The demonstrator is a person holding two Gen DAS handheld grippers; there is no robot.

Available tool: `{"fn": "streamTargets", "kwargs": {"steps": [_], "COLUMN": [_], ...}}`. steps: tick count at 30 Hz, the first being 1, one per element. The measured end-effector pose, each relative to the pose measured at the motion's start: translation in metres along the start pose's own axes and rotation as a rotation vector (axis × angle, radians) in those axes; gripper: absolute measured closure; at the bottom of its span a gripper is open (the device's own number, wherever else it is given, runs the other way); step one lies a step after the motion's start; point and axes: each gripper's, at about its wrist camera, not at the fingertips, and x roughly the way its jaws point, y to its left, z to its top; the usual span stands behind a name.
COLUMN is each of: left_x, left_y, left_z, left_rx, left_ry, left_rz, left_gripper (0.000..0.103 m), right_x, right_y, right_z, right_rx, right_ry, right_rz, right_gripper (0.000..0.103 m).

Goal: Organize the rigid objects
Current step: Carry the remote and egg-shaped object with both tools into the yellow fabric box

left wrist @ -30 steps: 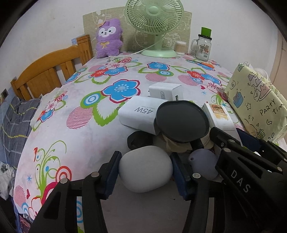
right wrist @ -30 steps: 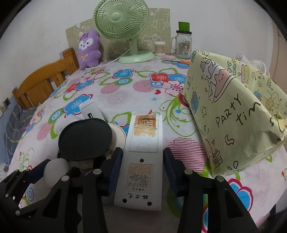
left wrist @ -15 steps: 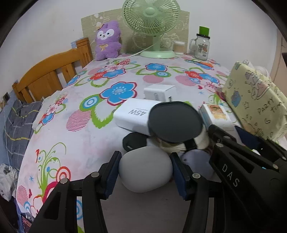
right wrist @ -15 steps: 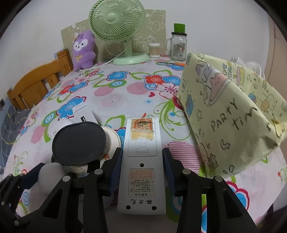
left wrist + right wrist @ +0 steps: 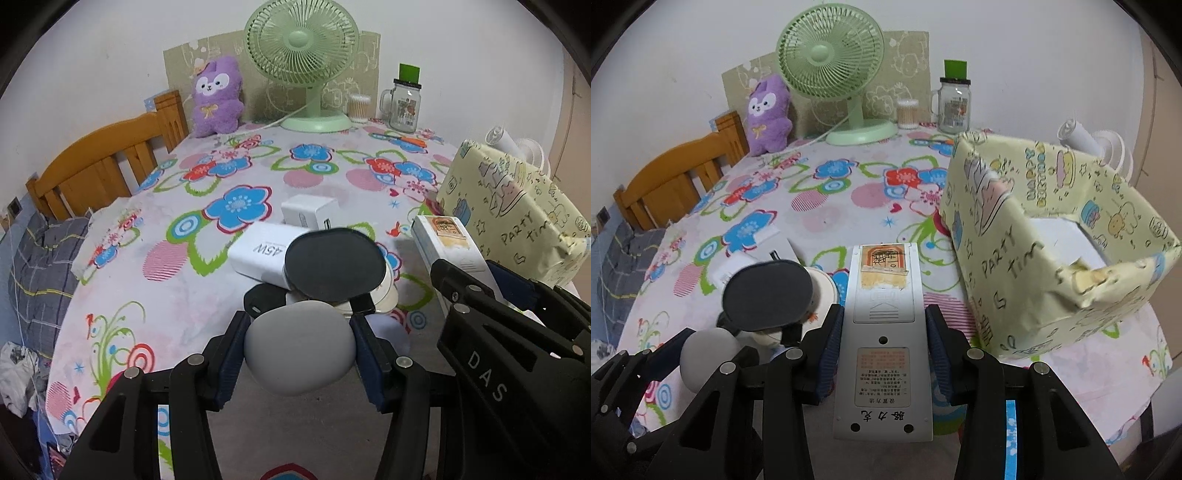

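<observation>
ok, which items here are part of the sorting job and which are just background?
Job items:
- grey oval case, held by left gripper
- white remote, held by right gripper
- yellow party box
- 45W charger
- small white adapter
- black oval lid

Background:
- green fan
- purple plush
- glass jar
- wooden chair

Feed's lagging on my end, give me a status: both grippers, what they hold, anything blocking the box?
Left gripper shut on grey egg-shaped object. Right gripper shut on white remote, back side up. Yellow party box open at right, path unobstructed.
</observation>
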Motion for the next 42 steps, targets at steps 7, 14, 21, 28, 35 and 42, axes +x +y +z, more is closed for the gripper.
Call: {"fn": "streamTargets", "kwargs": {"steps": [7, 14, 21, 28, 35, 42], "left_x": [-0.017, -0.037, -0.051, -0.062, -0.069, -0.068], "left_y": [-0.003, -0.016, -0.034, -0.054, -0.077, -0.101], "left_z": [0.007, 0.023, 0.034, 0.046, 0.062, 0.074], "left_rx": [-0.004, 0.026, 0.059, 0.097, 0.120, 0.144], "left_ry": [-0.013, -0.050, -0.058, -0.069, -0.095, -0.099], "left_rz": [-0.011, -0.023, -0.050, -0.071, -0.091, -0.123], "left_gripper": [0.046, 0.046, 0.046, 0.046, 0.046, 0.046], "right_x": [-0.018, -0.039, -0.055, -0.068, -0.078, -0.081], "right_y": [-0.002, -0.012, -0.024, -0.039, -0.061, -0.086], "right_z": [0.009, 0.024, 0.037, 0.048, 0.062, 0.072], "right_rx": [-0.007, -0.007, -0.022, -0.030, -0.018, -0.014], "right_ry": [-0.001, -0.037, -0.049, -0.054, -0.076, -0.091], "right_rz": [0.013, 0.014, 0.024, 0.043, 0.026, 0.013], "right_gripper": [0.056, 0.056, 0.056, 0.056, 0.056, 0.056]}}
